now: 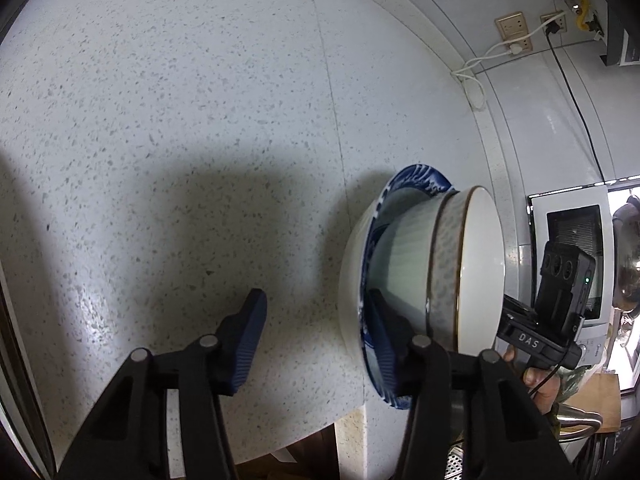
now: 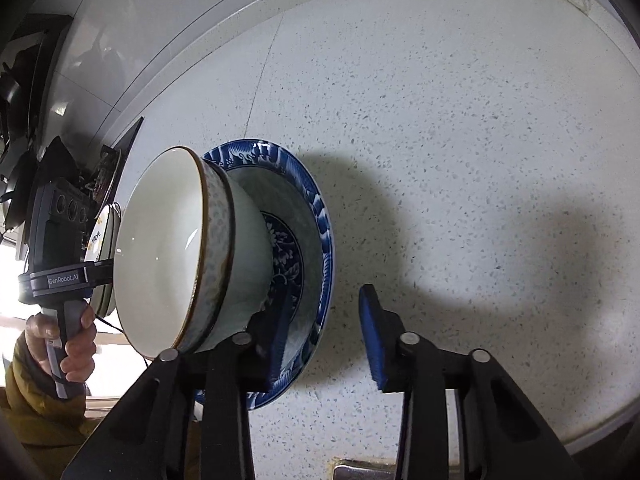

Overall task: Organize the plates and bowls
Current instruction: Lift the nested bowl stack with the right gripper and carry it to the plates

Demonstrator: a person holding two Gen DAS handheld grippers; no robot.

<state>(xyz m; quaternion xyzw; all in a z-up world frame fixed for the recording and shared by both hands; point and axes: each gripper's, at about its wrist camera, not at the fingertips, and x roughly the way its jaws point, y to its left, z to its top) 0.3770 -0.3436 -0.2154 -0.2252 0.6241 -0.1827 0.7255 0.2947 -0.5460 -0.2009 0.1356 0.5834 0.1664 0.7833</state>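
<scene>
I see a stack of dishes on the speckled countertop (image 2: pixel 440 120): a blue-patterned plate (image 2: pixel 316 216) at the bottom, a pale ribbed bowl (image 2: pixel 248 240) sitting in it, and a white bowl with a speckled outer band and thin gold rim (image 2: pixel 160 248) nested on top. The stack stands near the counter's front edge, well clear of the back wall.

My left gripper (image 1: pixel 316 344) straddles the plate's rim on one side: one blue pad (image 1: pixel 248 340) is out over bare counter, apart from the plate, the other lies inside the rim against the ribbed bowl. The jaws stand apart, not clamped.

My right gripper (image 2: pixel 324 336) does the same on the opposite side, one pad inside the plate, the other outside with a visible gap to the rim; apart as well.

Past the stack, each view shows the other gripper's handle in a hand (image 2: pixel 68 344). Wall sockets (image 1: pixel 516 32) sit on the back wall.
</scene>
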